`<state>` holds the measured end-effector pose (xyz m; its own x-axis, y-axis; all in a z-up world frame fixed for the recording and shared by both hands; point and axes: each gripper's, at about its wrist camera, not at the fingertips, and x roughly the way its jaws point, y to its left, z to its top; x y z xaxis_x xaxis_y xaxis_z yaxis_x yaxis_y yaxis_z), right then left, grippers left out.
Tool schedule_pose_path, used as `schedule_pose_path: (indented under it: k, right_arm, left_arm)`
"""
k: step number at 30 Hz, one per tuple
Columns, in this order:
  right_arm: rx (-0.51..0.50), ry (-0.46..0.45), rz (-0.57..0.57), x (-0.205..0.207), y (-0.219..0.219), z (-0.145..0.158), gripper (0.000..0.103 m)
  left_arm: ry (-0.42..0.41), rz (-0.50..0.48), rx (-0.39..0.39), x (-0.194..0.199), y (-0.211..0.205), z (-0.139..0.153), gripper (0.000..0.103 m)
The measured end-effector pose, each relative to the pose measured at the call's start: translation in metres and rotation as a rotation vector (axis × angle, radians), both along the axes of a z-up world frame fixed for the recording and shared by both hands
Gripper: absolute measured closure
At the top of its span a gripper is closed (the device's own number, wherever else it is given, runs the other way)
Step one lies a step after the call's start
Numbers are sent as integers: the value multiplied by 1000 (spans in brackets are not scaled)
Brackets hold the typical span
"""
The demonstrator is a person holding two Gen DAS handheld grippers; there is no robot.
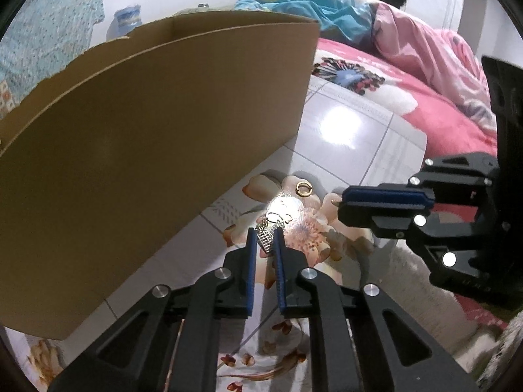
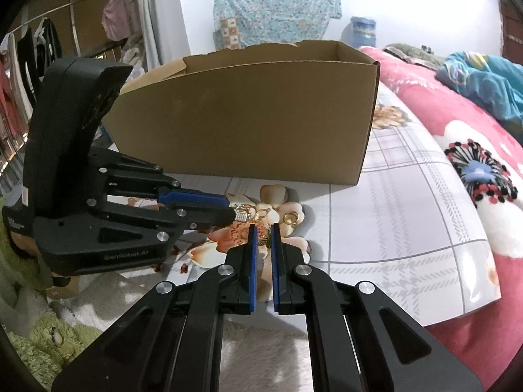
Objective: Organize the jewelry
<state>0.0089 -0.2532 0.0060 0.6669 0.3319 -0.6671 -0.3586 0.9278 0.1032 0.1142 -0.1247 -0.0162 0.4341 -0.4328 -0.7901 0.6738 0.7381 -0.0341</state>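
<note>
My left gripper (image 1: 264, 236) is shut on a silver ladder-shaped earring (image 1: 265, 238), low over the floral mat; it also shows in the right wrist view (image 2: 233, 217) with the silver piece (image 2: 242, 217) at its tips. My right gripper (image 2: 264, 233) is shut on a small gold leaf-shaped piece (image 2: 265, 241); in the left wrist view (image 1: 340, 204) it comes in from the right. A pair of gold hoop rings (image 1: 304, 189) lies on the mat, also seen in the right wrist view (image 2: 291, 218). More small jewelry (image 2: 261, 214) lies between the grippers.
An open cardboard box (image 1: 147, 137) stands on the mat right behind the jewelry, and shows in the right wrist view (image 2: 248, 114). A pink floral bed cover (image 2: 457, 137) lies to the right, with a person (image 1: 327, 9) lying on it. A green fluffy rug (image 2: 42, 343) is at the lower left.
</note>
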Motion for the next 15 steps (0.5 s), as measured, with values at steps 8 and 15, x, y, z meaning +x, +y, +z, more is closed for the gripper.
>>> schedule_pose_path:
  k: [8, 15]
  right_arm:
    - [12, -8, -3, -1, -2, 1, 97]
    - [16, -16, -9, -4, -2, 4, 97]
  left_arm:
    - [-13, -12, 29, 0, -2, 1, 99]
    - [-15, -9, 5, 0, 3, 2, 103]
